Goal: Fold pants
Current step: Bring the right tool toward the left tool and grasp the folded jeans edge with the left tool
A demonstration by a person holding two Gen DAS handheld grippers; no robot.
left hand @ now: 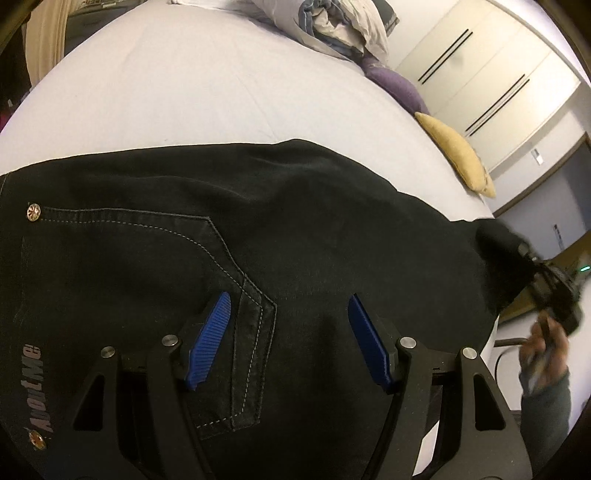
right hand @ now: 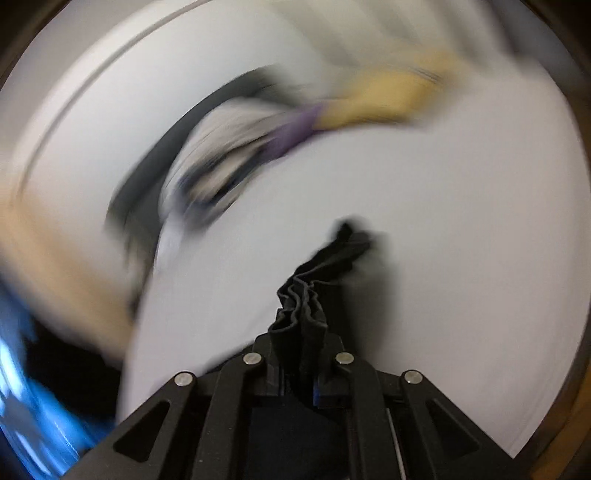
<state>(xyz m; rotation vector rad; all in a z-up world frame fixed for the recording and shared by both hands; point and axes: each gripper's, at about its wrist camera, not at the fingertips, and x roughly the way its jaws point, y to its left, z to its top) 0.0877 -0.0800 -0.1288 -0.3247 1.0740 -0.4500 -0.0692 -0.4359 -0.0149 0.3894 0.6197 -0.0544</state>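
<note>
Black jeans [left hand: 277,221] lie spread on a bed's pale sheet [left hand: 166,81], back pocket stitching and a metal rivet showing. My left gripper [left hand: 290,306] hangs open just above the pocket area, its blue pads [left hand: 210,339] apart and holding nothing. At the right edge of the left wrist view, the far end of the jeans is lifted, with the right gripper [left hand: 554,295] at it. In the right wrist view my right gripper [right hand: 301,332] is shut on a bunched fold of the black jeans [right hand: 321,269], above the sheet [right hand: 443,221]. That view is motion-blurred.
A pile of bedding [left hand: 343,26], a purple cushion [left hand: 399,86] and a yellow cushion [left hand: 458,155] lie along the bed's far right edge. White wardrobe doors [left hand: 480,74] stand beyond. The person's hand [left hand: 543,350] is at the right.
</note>
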